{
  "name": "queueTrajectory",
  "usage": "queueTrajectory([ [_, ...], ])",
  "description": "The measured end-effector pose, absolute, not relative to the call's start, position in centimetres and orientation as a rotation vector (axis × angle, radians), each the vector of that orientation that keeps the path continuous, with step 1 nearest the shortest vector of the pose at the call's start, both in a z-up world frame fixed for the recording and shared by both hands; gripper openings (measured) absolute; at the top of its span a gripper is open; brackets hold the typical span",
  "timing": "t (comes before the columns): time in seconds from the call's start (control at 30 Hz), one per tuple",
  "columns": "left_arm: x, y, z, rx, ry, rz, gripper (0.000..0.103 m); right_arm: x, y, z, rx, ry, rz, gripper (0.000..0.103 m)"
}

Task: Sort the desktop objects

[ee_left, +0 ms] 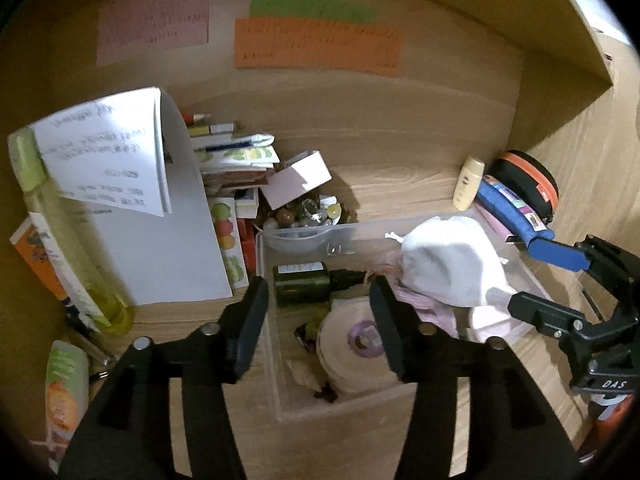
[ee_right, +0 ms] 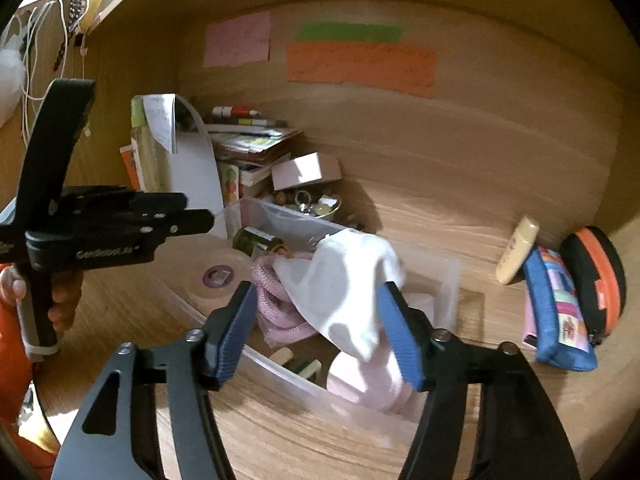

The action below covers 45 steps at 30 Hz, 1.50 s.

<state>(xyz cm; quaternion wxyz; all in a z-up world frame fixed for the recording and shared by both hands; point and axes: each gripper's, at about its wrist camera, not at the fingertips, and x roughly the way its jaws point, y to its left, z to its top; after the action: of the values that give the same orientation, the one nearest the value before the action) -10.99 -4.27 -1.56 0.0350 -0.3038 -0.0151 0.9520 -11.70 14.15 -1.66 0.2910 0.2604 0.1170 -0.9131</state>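
Your left tongs (ee_left: 320, 312) gape over the bin (ee_left: 400, 400), nothing between. Your right tongs (ee_right: 316, 320), open too, flank the white cloth (ee_right: 344, 280) ungripped.

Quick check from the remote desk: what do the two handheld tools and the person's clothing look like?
The left tool is all black with silver pivot pins; the right-wrist view shows white lettering on its body and a white tie round its handle. The right tool has black arms, silver pins and ribbed blue pads. The sleeve is orange-red.
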Motion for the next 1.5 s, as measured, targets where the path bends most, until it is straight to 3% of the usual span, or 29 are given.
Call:
queueTrajectory([
  [0.1,-9.7,-3.6,-0.9,-0.894,-0.011,2.957,0.063,-10.7,14.6,-1.0,0.666,0.312,-2.457,0.067],
  [0.23,-7.8,-2.8,-0.1,-0.845,0.005,2.984,0.079,-9.1,15.3,0.0,0.621,0.299,-2.497,0.084],
  [0.27,-7.2,-2.6,0.2,-0.831,0.008,2.996,0.083,-8.8,15.5,0.2,0.609,0.292,-2.507,0.084],
  [0.37,-5.9,-2.0,0.7,-0.799,0.022,3.016,0.089,-7.8,16.1,0.7,0.588,0.282,-2.529,0.086],
  [0.47,-4.3,-1.3,1.1,-0.752,0.042,3.052,0.094,-6.8,16.8,1.0,0.570,0.267,-2.554,0.097],
  [0.57,-3.0,-0.8,1.4,-0.724,0.050,3.078,0.098,-5.9,17.7,1.2,0.551,0.248,-2.591,0.100],
  [0.97,1.0,0.9,2.5,-0.588,0.015,3.128,0.098,-3.4,19.7,1.9,0.513,0.192,-2.682,0.103],
  [1.5,1.9,1.6,1.9,-0.582,0.015,3.088,0.099,-2.1,18.7,2.2,0.479,0.260,-2.625,0.103],
])
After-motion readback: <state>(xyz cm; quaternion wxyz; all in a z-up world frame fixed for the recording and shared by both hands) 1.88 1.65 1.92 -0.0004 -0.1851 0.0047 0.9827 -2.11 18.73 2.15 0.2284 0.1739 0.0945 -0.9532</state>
